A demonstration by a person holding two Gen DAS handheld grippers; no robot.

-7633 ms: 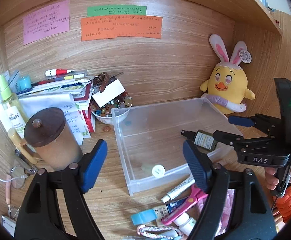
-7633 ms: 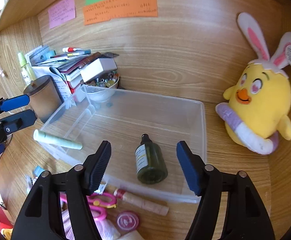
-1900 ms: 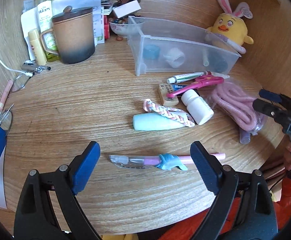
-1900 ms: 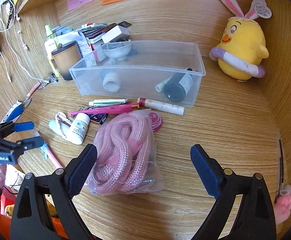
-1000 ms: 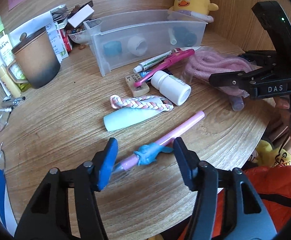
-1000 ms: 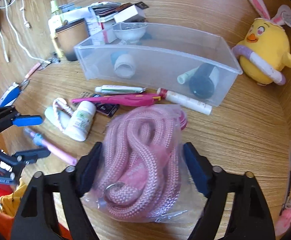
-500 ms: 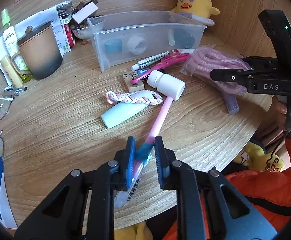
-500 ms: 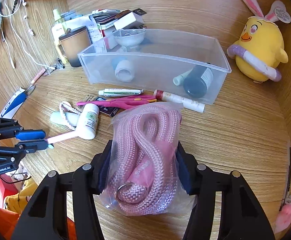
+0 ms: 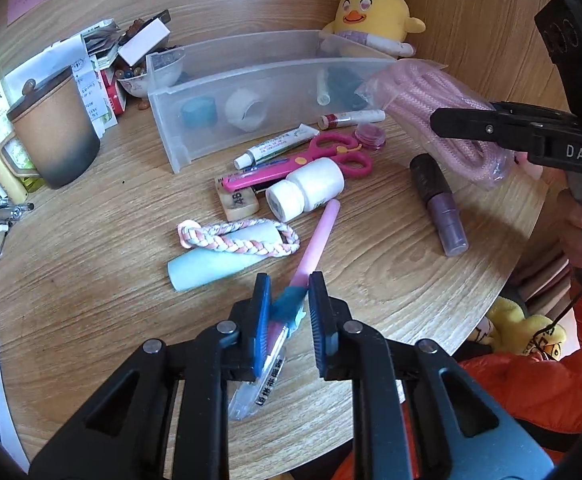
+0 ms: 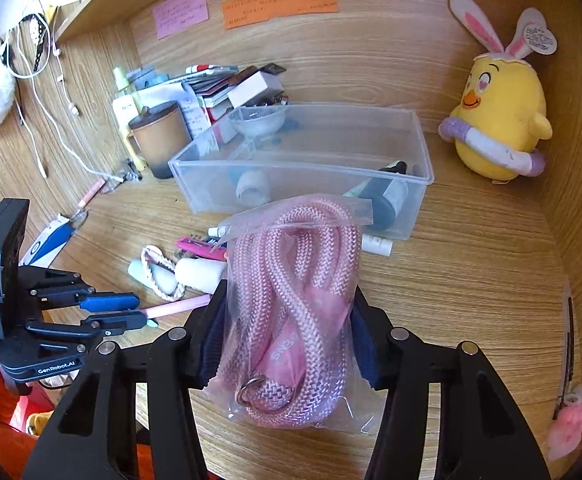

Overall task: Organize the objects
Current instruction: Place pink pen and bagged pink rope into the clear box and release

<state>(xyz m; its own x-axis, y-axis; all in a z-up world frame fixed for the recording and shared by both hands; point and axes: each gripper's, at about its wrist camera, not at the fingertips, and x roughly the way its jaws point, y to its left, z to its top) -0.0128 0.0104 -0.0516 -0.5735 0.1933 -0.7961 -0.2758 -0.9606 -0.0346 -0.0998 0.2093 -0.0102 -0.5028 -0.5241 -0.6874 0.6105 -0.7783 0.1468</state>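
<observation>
My left gripper (image 9: 289, 314) is shut on a pink pen (image 9: 315, 242) with a blue shark clip, near the table's front edge; it also shows in the right wrist view (image 10: 119, 312). My right gripper (image 10: 287, 332) is shut on a clear bag of pink rope (image 10: 297, 300) and holds it above the table; the bag also shows in the left wrist view (image 9: 443, 108). The clear plastic bin (image 10: 419, 148) behind holds a tape roll, a dark bottle and a tube.
Loose on the table: pink scissors (image 9: 311, 164), white pill bottle (image 9: 309, 190), braided cord (image 9: 239, 238), light blue tube (image 9: 207, 266), purple bottle (image 9: 441, 204), ointment tube (image 9: 277, 148). A brown lidded mug (image 9: 51, 128) stands left. A yellow plush (image 10: 499, 116) sits at the back right.
My right gripper has lifted the rope bag off the table, uncovering the purple bottle. My left gripper stays shut on the pen, which has turned to point away from me.
</observation>
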